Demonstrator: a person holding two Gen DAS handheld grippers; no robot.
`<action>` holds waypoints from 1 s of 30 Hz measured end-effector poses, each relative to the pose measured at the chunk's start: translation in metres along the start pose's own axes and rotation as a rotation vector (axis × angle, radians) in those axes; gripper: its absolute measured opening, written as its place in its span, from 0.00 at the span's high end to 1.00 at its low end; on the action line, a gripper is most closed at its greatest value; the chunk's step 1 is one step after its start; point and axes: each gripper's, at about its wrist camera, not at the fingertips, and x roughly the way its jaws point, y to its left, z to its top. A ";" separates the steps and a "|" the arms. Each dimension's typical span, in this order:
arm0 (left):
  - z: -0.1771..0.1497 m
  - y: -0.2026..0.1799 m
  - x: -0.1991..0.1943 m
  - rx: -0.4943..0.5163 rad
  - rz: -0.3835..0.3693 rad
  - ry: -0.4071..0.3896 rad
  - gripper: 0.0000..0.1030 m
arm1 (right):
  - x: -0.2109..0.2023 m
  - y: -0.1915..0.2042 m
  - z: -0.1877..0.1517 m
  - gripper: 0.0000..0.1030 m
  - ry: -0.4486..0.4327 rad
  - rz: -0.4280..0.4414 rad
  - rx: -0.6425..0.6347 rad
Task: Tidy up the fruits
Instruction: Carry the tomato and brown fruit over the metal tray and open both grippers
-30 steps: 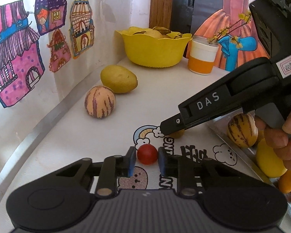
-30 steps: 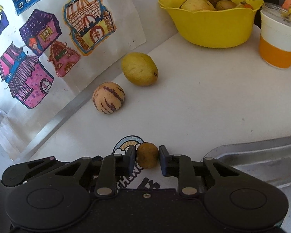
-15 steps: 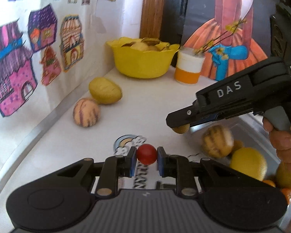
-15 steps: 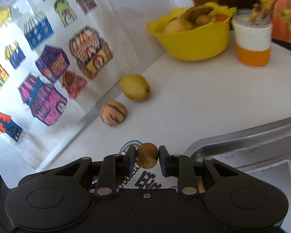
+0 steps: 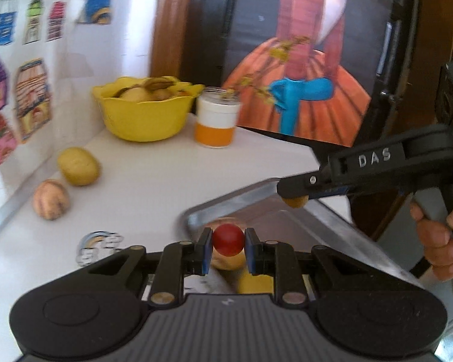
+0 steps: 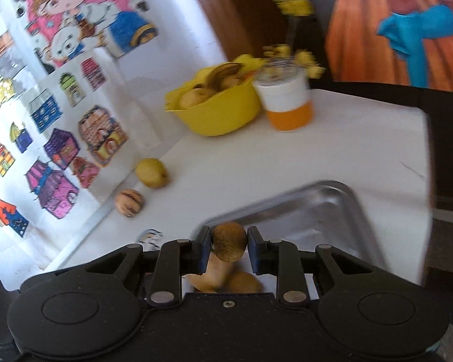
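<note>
The left gripper (image 5: 228,252) was clamped on a small red fruit (image 5: 228,239), pinched squarely between its two pads and held above the near left corner of the metal tray (image 5: 256,194). The right gripper (image 6: 229,249) was closed on a small brown fruit (image 6: 229,241), also carried over the tray. Holding each fruit by its middle probably kept such small round things from rolling out, and both hung over the tray likely because that is where loose fruit was being collected; some yellowish fruit already lay in it beneath the grippers.

Two fruits were left on the white desk (image 5: 154,187) at the far left, near the wall: a striped fruit (image 5: 50,199) and a yellow-green fruit (image 5: 78,166), close together but apart. Further back stood a yellow bowl (image 5: 142,120) with fruit in it, and just to its right an orange-and-white jar (image 5: 216,120).

The left wrist view showed the right gripper from the side, the brown fruit peeping below its tip and the person's hand (image 5: 441,235) on the handle. The right wrist view showed none of that, but gave the tray's bare far end and the desk's right edge.
</note>
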 end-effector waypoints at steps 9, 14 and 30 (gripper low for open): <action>-0.006 -0.053 0.015 0.093 -0.068 0.047 0.77 | -0.020 -0.052 -0.034 0.73 0.024 -0.050 0.105; -0.016 -0.071 0.019 0.124 -0.080 0.076 0.77 | -0.022 -0.062 -0.052 0.73 0.049 -0.055 0.126; -0.025 -0.075 0.000 0.114 -0.096 0.090 0.57 | -0.035 -0.058 -0.063 0.58 0.037 -0.088 0.133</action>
